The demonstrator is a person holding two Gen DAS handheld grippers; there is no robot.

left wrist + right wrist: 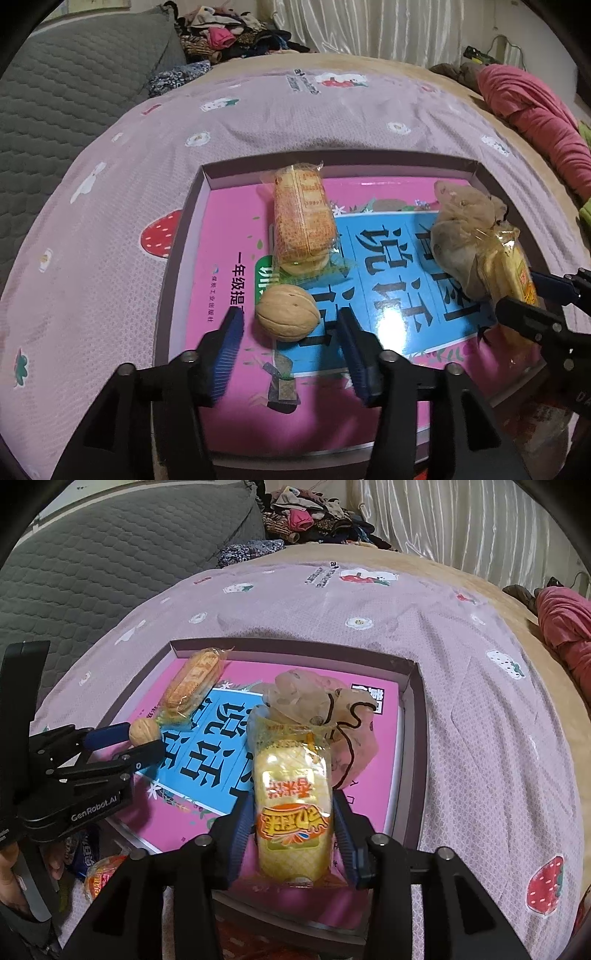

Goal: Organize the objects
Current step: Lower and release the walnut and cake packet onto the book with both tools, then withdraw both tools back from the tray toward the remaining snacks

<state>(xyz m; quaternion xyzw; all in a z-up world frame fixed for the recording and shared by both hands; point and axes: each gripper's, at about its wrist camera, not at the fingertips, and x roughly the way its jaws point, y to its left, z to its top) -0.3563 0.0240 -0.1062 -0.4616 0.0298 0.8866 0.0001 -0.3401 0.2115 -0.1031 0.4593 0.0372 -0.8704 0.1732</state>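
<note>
Low in the frame, the right gripper (293, 834) brackets the yellow cake packet (291, 812) loosely; the left gripper (291, 325) gapes around the walnut (287, 313), which may roll off across the glossy book (388, 295).

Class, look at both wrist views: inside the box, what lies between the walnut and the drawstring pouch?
Only the book's bare blue cover lies between the walnut and the pouch; the left wrist view shows the same.
</note>
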